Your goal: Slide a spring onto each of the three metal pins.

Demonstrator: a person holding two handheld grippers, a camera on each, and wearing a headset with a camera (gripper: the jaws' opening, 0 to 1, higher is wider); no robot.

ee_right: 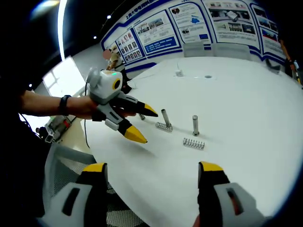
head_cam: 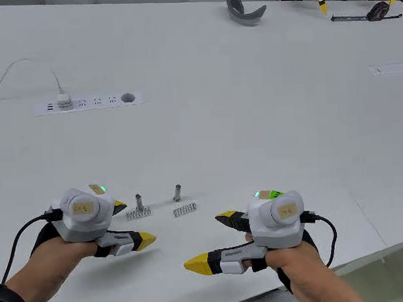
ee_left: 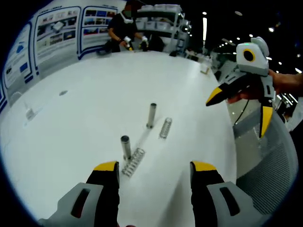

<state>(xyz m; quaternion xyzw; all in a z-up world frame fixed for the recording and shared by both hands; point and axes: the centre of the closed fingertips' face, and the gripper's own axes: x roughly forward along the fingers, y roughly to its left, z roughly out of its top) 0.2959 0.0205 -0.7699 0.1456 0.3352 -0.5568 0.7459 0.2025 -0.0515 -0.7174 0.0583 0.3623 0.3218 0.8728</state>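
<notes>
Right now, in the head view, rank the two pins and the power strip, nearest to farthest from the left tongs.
1. Left pin, just beside the left tongs.
2. Right pin, further right.
3. Power strip, far back, left.

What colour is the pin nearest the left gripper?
Silver-grey metal; the pin shows best in the left gripper view.

We see a white table (head_cam: 253, 122). The left gripper (head_cam: 134, 223) and right gripper (head_cam: 206, 240) look alike: light grey on top, black in the middle, yellow at the tips, each with a small green light. The pins (head_cam: 177, 192) and springs (head_cam: 184, 209) are shiny silver-grey. The power strip (head_cam: 87, 102) is white. The posters (ee_right: 189, 21) are blue and white.
</notes>
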